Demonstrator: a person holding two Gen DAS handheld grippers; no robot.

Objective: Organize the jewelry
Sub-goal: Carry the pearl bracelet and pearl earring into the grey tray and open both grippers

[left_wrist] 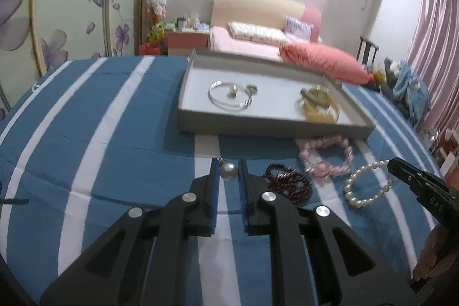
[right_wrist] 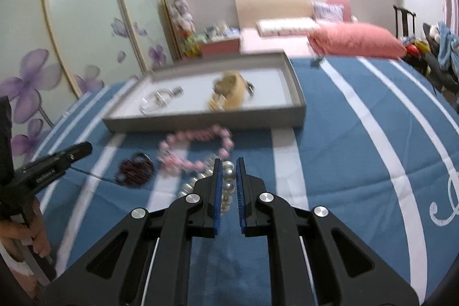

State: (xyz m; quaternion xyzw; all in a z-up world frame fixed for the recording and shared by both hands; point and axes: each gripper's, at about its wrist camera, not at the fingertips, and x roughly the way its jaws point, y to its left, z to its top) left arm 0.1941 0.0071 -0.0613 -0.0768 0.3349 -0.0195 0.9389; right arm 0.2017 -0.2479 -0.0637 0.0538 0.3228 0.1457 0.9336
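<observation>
A grey tray [left_wrist: 258,126] on the blue striped cloth holds a silver bangle [left_wrist: 229,96] and a gold-beige watch [left_wrist: 318,103]. In front of it lie a pink bead bracelet [left_wrist: 327,157], a dark red bead bracelet [left_wrist: 289,185] and a white pearl bracelet [left_wrist: 367,185]. My left gripper [left_wrist: 228,167] is open with a single pearl earring [left_wrist: 228,170] between its fingertips, touching neither pad clearly. My right gripper [right_wrist: 228,167] is open, straddling the pearl bracelet [right_wrist: 228,182]; it also shows in the left wrist view [left_wrist: 416,179]. The tray [right_wrist: 200,121] and pink bracelet [right_wrist: 198,151] show in the right wrist view.
The blue cloth with white stripes [left_wrist: 100,148] covers the work surface. A pink pillow [left_wrist: 324,62] lies behind the tray. A bed [left_wrist: 252,33], a flowered wardrobe [left_wrist: 57,19] and pink curtains [left_wrist: 430,48] stand beyond.
</observation>
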